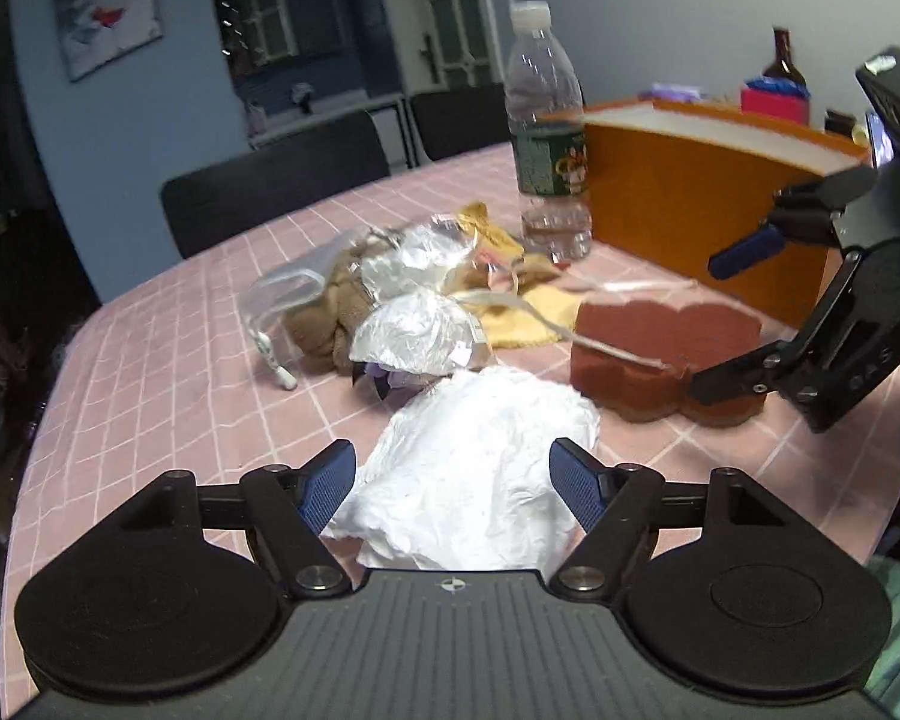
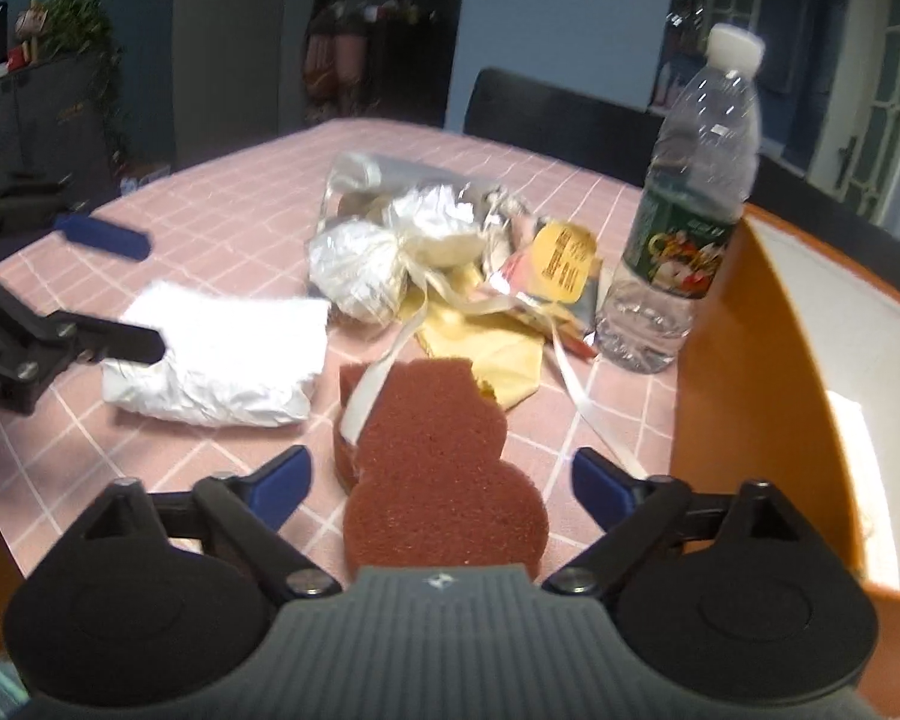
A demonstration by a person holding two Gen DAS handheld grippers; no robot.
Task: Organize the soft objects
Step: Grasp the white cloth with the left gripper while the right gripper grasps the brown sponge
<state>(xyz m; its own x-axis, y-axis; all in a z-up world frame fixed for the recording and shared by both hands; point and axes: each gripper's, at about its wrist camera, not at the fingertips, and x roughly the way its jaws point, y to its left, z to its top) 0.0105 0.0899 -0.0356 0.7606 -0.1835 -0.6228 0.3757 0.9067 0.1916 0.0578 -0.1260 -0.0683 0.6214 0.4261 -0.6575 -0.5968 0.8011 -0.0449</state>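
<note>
Left gripper (image 1: 453, 483) is seen from its own wrist camera tilted downward over the table, its blue-padded fingers (image 1: 329, 483) spread wide apart. A crumpled white cloth (image 1: 480, 450) lies on the tablecloth between them; the pads are not pressed against it. Ahead and to the right of this gripper a brown sponge (image 1: 660, 348) rests flat, with the right gripper (image 1: 720, 324) reaching in from the right edge, its fingers parted, one by the sponge's near corner. Further ahead a heap of bagged soft things (image 1: 390, 300) is piled, with a yellow cloth (image 1: 534, 315) beside it. Beyond these a clear water bottle (image 1: 549, 138) stands upright just beside an orange box (image 1: 702, 192). The table is covered by a pink checked tablecloth (image 1: 180, 330); dark chairs (image 1: 276, 192) and a blue wall are seen behind it.

Right gripper (image 2: 441, 483), in its own view, is likewise angled down with its fingers wide apart. The brown sponge (image 2: 438, 462) lies between them without being pinched. To the left the white cloth (image 2: 222, 354) is seen with the left gripper (image 2: 132, 294) open around its far end. Straight ahead the heap of bags (image 2: 402, 240) and the yellow cloth (image 2: 504, 366) are found; to the right stand the bottle (image 2: 684, 222) and the orange box (image 2: 750, 396).
</note>
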